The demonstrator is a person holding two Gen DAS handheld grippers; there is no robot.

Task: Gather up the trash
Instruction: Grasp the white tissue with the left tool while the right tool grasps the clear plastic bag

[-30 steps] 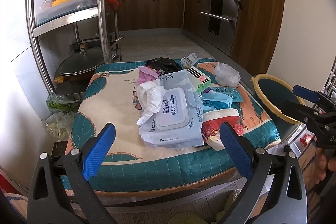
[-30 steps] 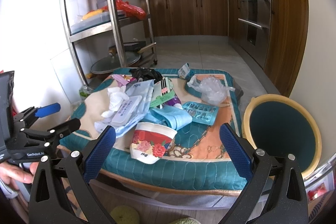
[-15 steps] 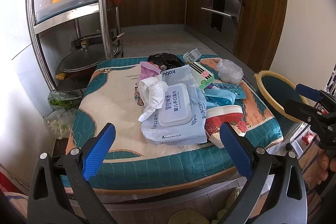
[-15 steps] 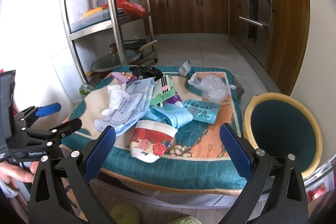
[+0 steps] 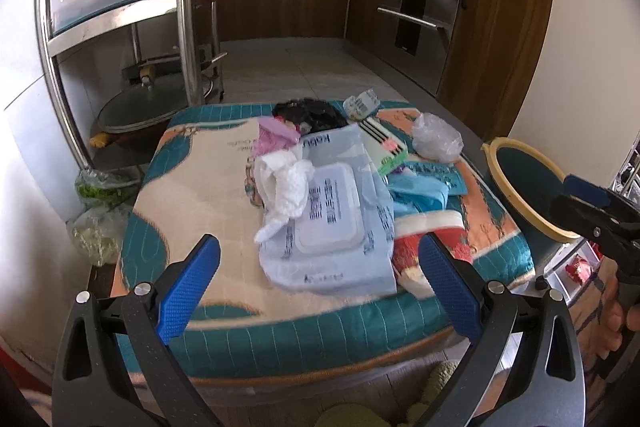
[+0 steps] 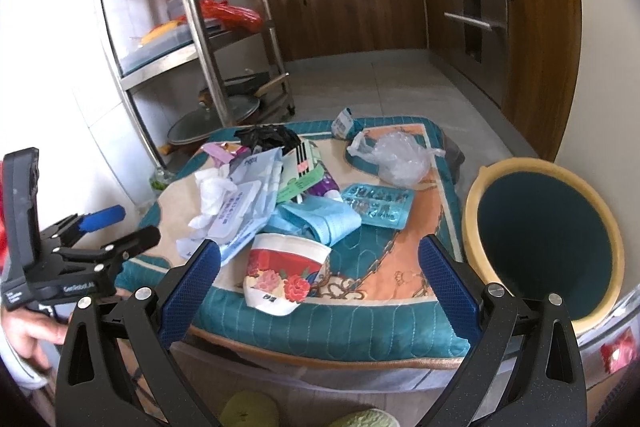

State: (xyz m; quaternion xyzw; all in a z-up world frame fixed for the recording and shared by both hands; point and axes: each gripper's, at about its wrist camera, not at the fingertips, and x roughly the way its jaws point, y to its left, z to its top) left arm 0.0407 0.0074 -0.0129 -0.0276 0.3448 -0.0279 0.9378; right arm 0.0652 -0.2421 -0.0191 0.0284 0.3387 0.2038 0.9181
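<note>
A low worktop (image 5: 192, 211) covered by a quilted teal, cream and orange padded cloth carries all the trash, heaped toward its middle and right side. Just off its right edge stands a round bin (image 6: 476, 227) with a smooth yellow rim and a dark teal inside.

Both tongs hang spread wide and hold nothing, just off the near edge. The left tongs (image 5: 320, 283) face the wet-wipe pack (image 5: 340, 227), a flat, soft pale-blue plastic pouch with a rigid white flip lid, which lies just beyond and between their blue ribbed pads. The right tongs (image 6: 320, 283) face the paper cup (image 6: 286, 273), a squashed white cup with a red band and printed flowers, tipped on its side at the near edge, between and just ahead of the fingers.

A crumpled white tissue (image 5: 288, 187) rests against the left side of the wipe pack. A folded light-blue cloth-like wrapper (image 6: 324, 223) lies behind the cup, with a flat teal foil sachet (image 6: 376, 205) to its right. Farther back sit a crinkled clear plastic bag (image 6: 400, 159) near the far right corner, a wrinkled black plastic bag (image 6: 268, 137) at the far edge, and a green-and-white striped carton (image 6: 302, 171) between them.
</note>
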